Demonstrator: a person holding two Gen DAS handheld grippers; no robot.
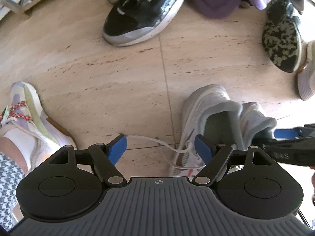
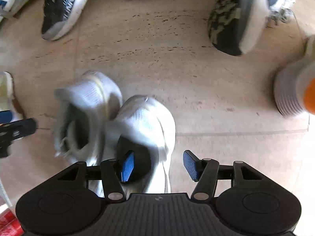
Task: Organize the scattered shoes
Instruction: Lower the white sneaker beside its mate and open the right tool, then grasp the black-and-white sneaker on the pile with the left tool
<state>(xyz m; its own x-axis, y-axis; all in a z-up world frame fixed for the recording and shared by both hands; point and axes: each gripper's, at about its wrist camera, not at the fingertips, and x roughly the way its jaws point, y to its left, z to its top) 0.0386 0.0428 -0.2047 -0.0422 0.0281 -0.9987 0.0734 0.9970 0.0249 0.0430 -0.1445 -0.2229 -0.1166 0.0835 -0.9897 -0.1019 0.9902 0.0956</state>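
The floor [image 1: 122, 74] is made of big tan stone tiles with little dark specks and thin lines between them. Shoes lie all over it. Two pale grey sneakers [image 2: 110, 122] stand side by side, touching. The left gripper [image 1: 159, 147] hangs over the floor just beside them, wide apart, holding nothing; a white lace lies under it. The right gripper [image 2: 158, 166] is apart too, with one blue finger [image 2: 127, 166] inside a grey sneaker's dark mouth and the other outside. A black sneaker with a white sole [image 1: 141, 13] and a green speckled shoe [image 1: 281, 39] lie farther away.
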